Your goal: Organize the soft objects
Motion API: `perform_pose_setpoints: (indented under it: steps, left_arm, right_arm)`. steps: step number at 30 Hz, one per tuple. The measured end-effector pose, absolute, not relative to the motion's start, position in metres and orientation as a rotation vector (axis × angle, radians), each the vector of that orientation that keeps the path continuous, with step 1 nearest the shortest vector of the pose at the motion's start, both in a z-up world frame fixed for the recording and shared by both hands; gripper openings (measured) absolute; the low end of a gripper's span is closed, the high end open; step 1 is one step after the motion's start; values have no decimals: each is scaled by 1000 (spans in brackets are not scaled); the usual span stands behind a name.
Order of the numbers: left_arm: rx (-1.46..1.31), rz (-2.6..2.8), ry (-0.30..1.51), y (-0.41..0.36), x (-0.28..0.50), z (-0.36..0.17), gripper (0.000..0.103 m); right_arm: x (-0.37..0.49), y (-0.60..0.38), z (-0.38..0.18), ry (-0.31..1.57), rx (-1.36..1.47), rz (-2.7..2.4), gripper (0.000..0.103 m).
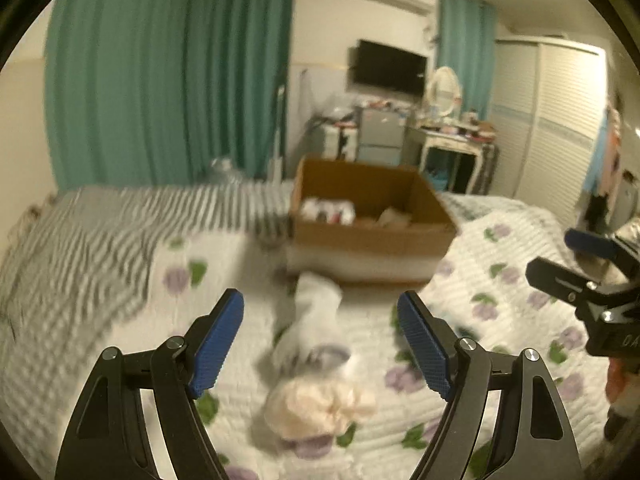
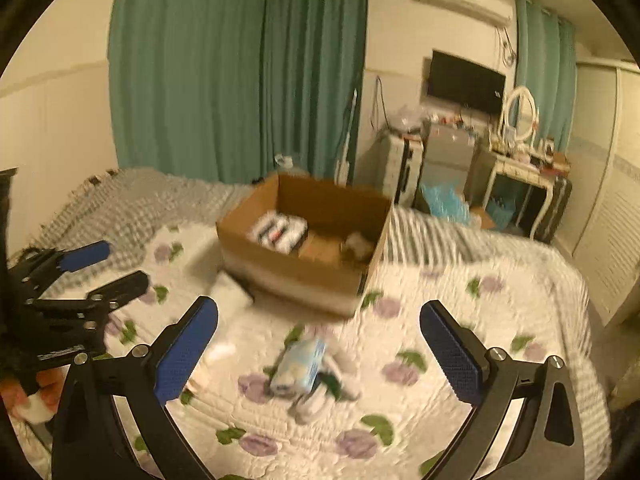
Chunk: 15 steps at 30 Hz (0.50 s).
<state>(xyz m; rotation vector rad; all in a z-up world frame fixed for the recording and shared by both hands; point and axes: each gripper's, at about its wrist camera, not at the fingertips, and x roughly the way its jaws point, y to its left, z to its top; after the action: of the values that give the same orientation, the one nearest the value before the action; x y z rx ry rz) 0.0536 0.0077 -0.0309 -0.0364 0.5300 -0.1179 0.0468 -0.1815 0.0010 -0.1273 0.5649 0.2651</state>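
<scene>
Left gripper (image 1: pixel 320 344): jaws wide apart, nothing between the blue pads, hanging above the bed.
Pink bundle (image 1: pixel 316 404): a pale, crumpled soft lump lying on the quilt, closest below the left gripper and roughly centred between its fingers; blurred, so I can't say what kind of cloth it is.
White garment (image 1: pixel 312 324): soft white piece with a greyish patch, stretched out on the quilt just beyond the pink bundle, reaching toward the box.
Right gripper (image 2: pixel 320 356): jaws at their widest, empty, poised over the quilt.
Light-blue packet (image 2: pixel 300 364): a soft-looking pale-blue pack lying tilted on the quilt below and between the right gripper's fingers, not touched by them, with small white pieces just beside it.
Quilt (image 2: pixel 460 420): white, with purple flowers and green leaves; open bare stretches to either side of the scattered things.
Cardboard box (image 2: pixel 288 276): open-topped, sitting on the bed beyond the loose items; a white patterned pack and something pale already lie inside.
Striped blanket (image 1: pixel 100 232): covers the bed's far part, beside and behind the box.
Curtain (image 1: pixel 168 72): green, hanging past the bed's far edge.
</scene>
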Motion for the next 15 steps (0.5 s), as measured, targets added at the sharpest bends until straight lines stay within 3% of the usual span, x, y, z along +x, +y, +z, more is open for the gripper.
perform_pose_setpoints:
  steps: [7, 15]
  left_arm:
    - [-37, 1, 661, 12, 60, -107, 80]
    - [-40, -78, 771, -4, 66, -141, 80]
  right_arm:
    - [59, -182, -85, 690, -114, 238, 102]
    - [63, -178, -106, 726, -135, 246, 102]
